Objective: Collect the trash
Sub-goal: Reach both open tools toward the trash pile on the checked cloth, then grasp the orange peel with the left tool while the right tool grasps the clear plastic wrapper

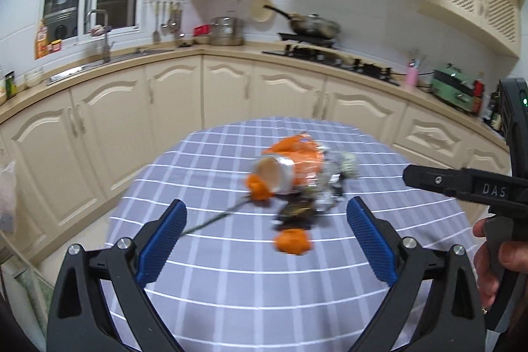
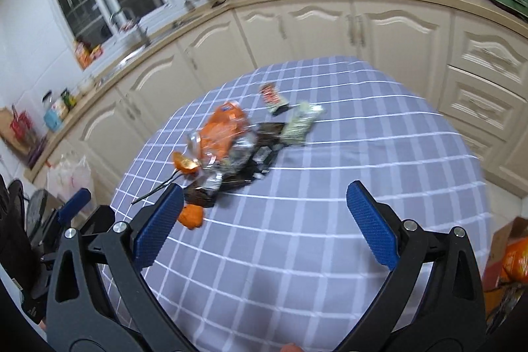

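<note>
A heap of trash lies on the blue checked tablecloth (image 1: 250, 289): an orange snack bag (image 1: 297, 150) (image 2: 224, 127), a white cup on its side (image 1: 274, 174), crumpled foil, a dark wrapper (image 1: 295, 211) (image 2: 264, 154), a pale green packet (image 2: 300, 121) and a small red packet (image 2: 272, 94). One orange peel piece (image 1: 293, 241) (image 2: 191, 216) lies nearest me; another sits by a thin stem (image 1: 259, 187). My left gripper (image 1: 266, 208) is open, short of the heap, holding nothing. My right gripper (image 2: 264, 188) is open and empty above bare cloth, right of the heap.
Cream kitchen cabinets (image 1: 171, 108) curve behind the table, with a sink and stove on the counter. A cardboard box (image 2: 508, 256) with orange contents stands low at the right. A plastic bag (image 2: 71, 174) sits left of the table. A hand (image 1: 495, 259) holds the right gripper's handle.
</note>
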The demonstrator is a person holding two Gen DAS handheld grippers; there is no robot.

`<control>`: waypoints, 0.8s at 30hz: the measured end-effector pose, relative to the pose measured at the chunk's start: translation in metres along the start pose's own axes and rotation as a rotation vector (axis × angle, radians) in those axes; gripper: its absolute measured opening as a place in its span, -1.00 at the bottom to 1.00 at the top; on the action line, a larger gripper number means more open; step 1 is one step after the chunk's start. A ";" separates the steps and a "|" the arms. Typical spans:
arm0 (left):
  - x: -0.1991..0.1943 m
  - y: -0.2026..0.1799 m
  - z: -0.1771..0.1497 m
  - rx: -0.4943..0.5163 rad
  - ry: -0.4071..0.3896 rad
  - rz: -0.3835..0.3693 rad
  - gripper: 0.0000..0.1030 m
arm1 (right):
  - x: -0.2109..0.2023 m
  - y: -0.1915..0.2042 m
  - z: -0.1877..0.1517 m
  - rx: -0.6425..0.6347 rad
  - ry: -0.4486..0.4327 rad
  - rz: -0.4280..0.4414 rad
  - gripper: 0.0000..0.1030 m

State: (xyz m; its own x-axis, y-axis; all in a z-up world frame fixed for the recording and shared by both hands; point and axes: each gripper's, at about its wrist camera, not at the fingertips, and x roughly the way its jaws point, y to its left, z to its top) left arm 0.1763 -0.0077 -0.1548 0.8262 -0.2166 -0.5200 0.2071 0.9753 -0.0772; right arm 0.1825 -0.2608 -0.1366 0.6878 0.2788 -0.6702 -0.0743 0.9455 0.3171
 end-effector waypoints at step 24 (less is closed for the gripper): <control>0.131 0.015 0.016 0.143 0.254 0.010 0.85 | 0.069 0.011 -0.003 -0.027 0.078 0.055 -0.20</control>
State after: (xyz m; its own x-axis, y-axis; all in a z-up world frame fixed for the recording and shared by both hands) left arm 0.2957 -0.0216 -0.2103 0.6750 -0.1712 -0.7177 0.2860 0.9574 0.0406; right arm 0.2270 -0.2307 -0.1815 0.6242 0.3412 -0.7028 -0.1302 0.9324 0.3371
